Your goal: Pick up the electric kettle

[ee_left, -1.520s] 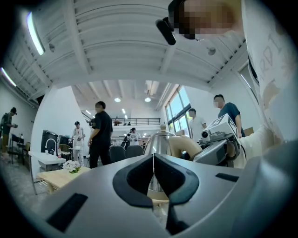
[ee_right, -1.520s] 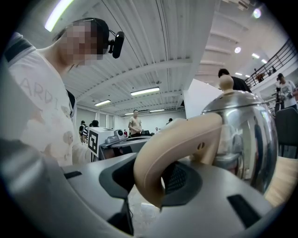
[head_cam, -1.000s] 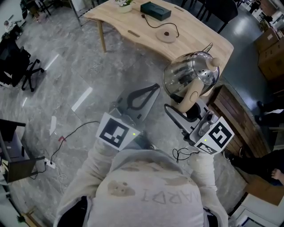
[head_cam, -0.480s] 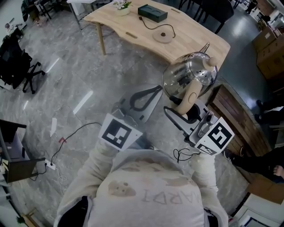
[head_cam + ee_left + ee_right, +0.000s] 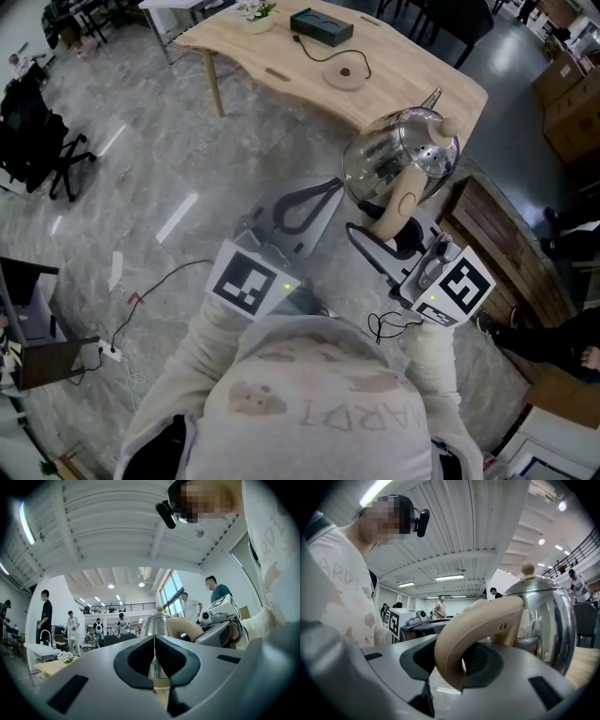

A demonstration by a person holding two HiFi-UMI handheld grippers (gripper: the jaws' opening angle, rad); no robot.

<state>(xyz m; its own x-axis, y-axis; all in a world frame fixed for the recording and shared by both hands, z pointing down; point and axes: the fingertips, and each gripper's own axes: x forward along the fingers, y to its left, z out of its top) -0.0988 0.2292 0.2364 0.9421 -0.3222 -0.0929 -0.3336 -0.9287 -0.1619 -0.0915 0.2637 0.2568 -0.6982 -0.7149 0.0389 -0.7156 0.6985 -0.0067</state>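
The steel electric kettle (image 5: 398,155) hangs in the air above the floor, just short of the table's near corner. My right gripper (image 5: 392,230) is shut on its beige handle (image 5: 401,199), gripping the lower curve. In the right gripper view the handle (image 5: 473,630) fills the space between the dark pads, and the shiny body (image 5: 548,616) rises to the right. To the kettle's left my left gripper (image 5: 302,204) is shut with nothing in it, its pads meeting in a thin line (image 5: 153,656). Beyond them the kettle (image 5: 157,623) shows.
A light wooden table (image 5: 281,47) carries the round kettle base (image 5: 344,75) with its cord, a black box (image 5: 322,25) and a small plant (image 5: 260,11). A dark wooden bench (image 5: 497,253) stands to the right, an office chair (image 5: 37,131) at the left, cables (image 5: 150,291) on the floor.
The kettle stays held in the right gripper. Both grippers have drifted slightly towards the table; neither grip has changed.
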